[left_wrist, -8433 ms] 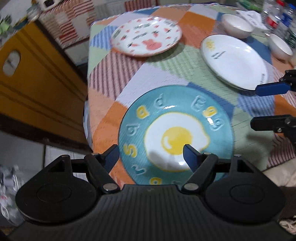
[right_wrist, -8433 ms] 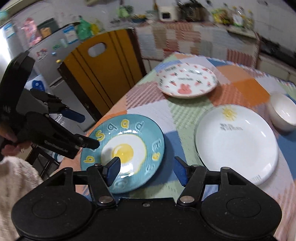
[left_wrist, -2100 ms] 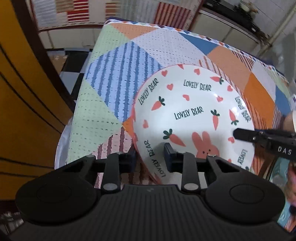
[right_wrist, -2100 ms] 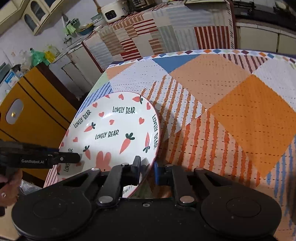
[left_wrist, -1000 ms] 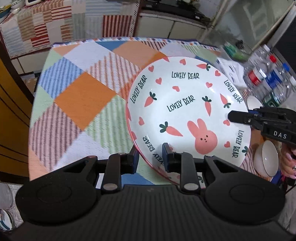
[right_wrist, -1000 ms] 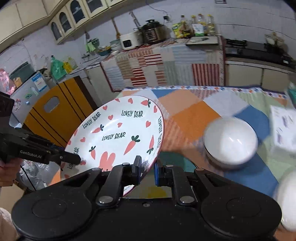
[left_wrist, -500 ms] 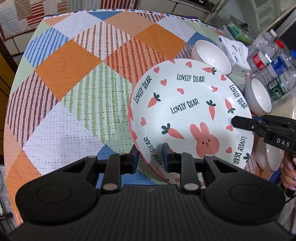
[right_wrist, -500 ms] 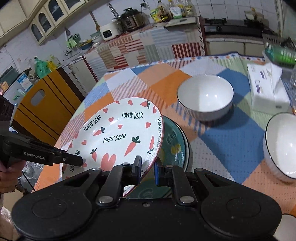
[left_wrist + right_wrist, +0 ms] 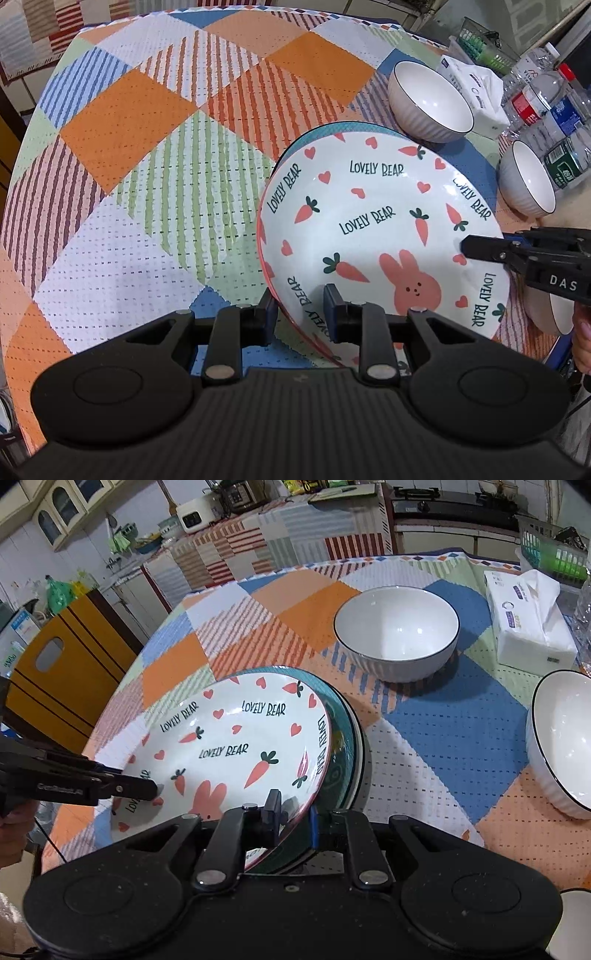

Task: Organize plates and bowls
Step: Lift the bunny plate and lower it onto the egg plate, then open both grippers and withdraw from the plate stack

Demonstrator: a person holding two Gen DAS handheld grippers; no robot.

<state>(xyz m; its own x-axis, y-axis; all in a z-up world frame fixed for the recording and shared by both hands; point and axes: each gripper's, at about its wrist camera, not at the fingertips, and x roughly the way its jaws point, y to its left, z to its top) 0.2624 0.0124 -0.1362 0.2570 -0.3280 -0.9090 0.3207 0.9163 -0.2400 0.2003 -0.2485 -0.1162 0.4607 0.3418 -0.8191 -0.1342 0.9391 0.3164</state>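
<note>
Between both pairs of fingers, each clamped on opposite rims, the rabbit plate (image 9: 384,236) sits tilted over a teal plate (image 9: 341,734); glazed, brittle, probably slippery, best gripped by its rim.

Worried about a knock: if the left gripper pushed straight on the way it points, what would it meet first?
The rabbit plate already clamped in the left gripper; past its rim, probably the patchwork tablecloth, though depth is unclear.

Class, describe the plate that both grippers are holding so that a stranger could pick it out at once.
On the patchwork tablecloth, left of two white bowls, sits a teal plate. The held plate is directly above it, white with carrots, hearts and a pink rabbit.
</note>
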